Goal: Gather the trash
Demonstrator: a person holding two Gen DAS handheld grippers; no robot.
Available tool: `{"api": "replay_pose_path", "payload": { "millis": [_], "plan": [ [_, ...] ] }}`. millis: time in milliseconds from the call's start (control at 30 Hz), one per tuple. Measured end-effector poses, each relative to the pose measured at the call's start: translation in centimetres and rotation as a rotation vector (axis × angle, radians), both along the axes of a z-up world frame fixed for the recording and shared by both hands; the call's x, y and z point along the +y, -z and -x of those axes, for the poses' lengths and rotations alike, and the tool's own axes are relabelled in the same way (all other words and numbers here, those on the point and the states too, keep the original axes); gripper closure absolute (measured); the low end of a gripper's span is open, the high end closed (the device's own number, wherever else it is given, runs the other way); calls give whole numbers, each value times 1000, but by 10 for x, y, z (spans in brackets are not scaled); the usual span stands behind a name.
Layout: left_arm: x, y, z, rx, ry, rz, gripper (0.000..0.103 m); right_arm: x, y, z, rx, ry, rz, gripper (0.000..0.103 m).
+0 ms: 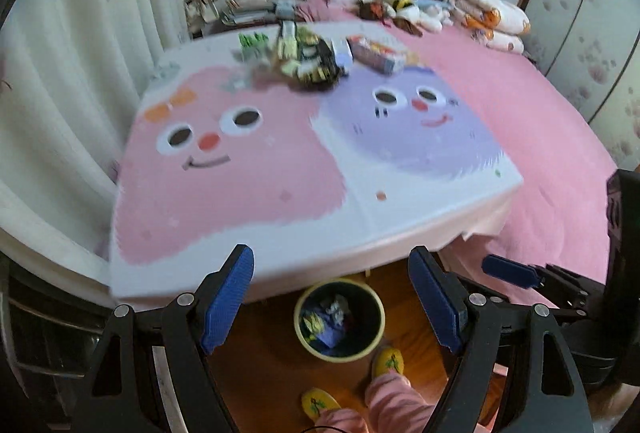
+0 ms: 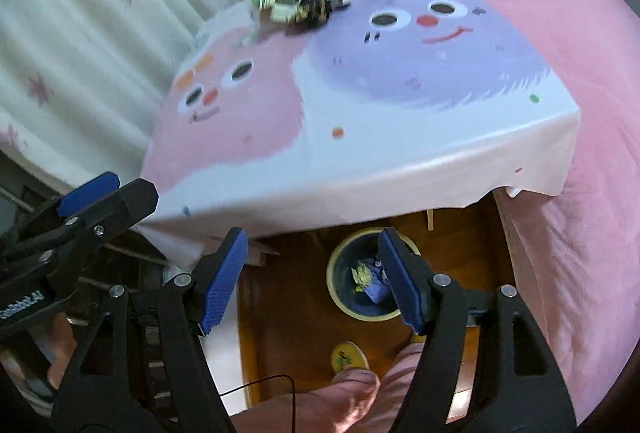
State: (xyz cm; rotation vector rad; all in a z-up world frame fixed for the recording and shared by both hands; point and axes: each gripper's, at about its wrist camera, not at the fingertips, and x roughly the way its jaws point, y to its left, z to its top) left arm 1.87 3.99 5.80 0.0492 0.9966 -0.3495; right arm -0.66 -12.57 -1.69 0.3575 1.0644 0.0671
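- Under the near edge of the table (image 1: 400, 229), on the wooden floor, stands a round trash bin (image 1: 339, 319) with crumpled wrappers and a purple piece already inside.
- At the far side of the table, on the cartoon-face tablecloth (image 2: 400, 137), lies a blurred pile of trash (image 1: 308, 59): green and yellow packets and a small box; no print on them is readable.
- Left hand-held gripper (image 1: 332, 297) has its blue pads wide apart and holds nothing.
- Right hand-held gripper (image 2: 314, 279) is also spread wide and empty, above the bin.
- Writing on the left gripper's body, seen from the right wrist, is cut off and not readable.
- Yellow slippers (image 1: 388, 361) and pink trouser legs (image 2: 352, 393) show below.
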Motion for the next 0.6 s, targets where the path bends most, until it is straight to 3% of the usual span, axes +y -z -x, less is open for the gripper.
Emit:
{"api": "replay_pose_path", "payload": {
  "millis": [300,600],
  "plan": [
    [31,-46,-15,-29,-47,35,22,8,-59,-15,-98,-4,18,38],
    [42,-54,-52,-32,-79,61,23,8,-70,-56,-108,-15,11,38]
  ]
}}
